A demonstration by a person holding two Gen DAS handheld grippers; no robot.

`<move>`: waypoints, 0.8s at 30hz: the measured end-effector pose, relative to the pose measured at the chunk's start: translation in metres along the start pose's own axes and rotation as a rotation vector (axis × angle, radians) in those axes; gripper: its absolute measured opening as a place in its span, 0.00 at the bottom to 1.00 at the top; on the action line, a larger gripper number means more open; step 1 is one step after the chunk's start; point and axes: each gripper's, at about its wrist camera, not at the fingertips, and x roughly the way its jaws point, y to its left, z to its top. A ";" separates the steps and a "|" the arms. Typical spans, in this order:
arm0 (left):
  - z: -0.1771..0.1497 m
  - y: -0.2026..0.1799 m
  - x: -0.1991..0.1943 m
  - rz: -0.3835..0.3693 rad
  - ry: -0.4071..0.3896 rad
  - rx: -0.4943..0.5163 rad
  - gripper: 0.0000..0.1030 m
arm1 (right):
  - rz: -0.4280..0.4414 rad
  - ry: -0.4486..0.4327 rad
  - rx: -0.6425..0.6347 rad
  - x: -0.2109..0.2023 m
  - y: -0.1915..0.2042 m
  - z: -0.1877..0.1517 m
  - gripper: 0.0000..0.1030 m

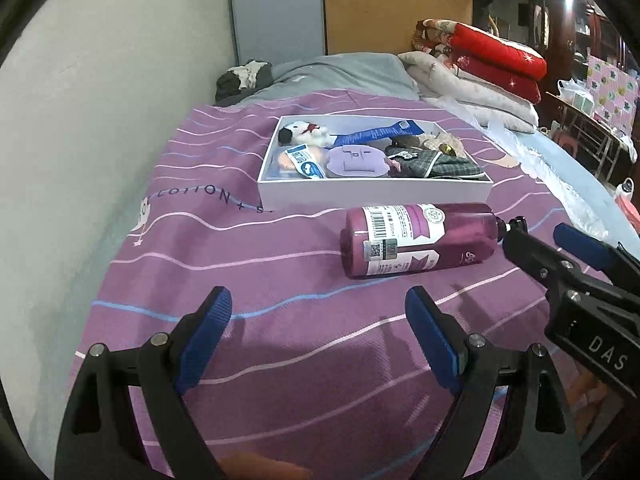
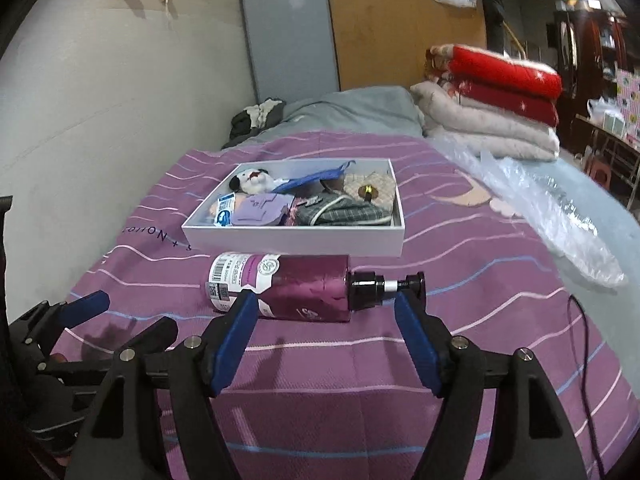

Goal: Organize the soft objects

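A white box [image 1: 372, 192] [image 2: 292, 240] sits on the purple bedsheet and holds soft items: a white plush toy [image 1: 306, 132] [image 2: 254, 180], a purple pad [image 1: 356, 158] [image 2: 262, 210], a plaid cloth [image 1: 434, 164] [image 2: 346, 212] and tubes. A purple pump bottle [image 1: 416, 240] [image 2: 288, 288] lies on its side in front of the box. My left gripper [image 1: 320, 320] is open and empty, short of the bottle. My right gripper [image 2: 324, 312] is open, just before the bottle; it also shows at the right of the left wrist view [image 1: 560, 244].
Folded red and white quilts [image 1: 480, 68] [image 2: 496, 104] are stacked at the back right. A grey blanket [image 1: 344, 72] lies behind the box. Clear plastic wrap [image 2: 552, 208] lies on the right side of the bed. The wall runs along the left.
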 end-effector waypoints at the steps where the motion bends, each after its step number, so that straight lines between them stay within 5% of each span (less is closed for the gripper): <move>1: 0.000 0.000 0.000 0.000 -0.001 0.003 0.86 | 0.008 0.012 0.011 0.002 -0.001 -0.001 0.69; 24: -0.004 0.007 0.004 -0.025 0.063 -0.041 0.86 | 0.010 0.038 -0.003 0.002 0.005 -0.006 0.75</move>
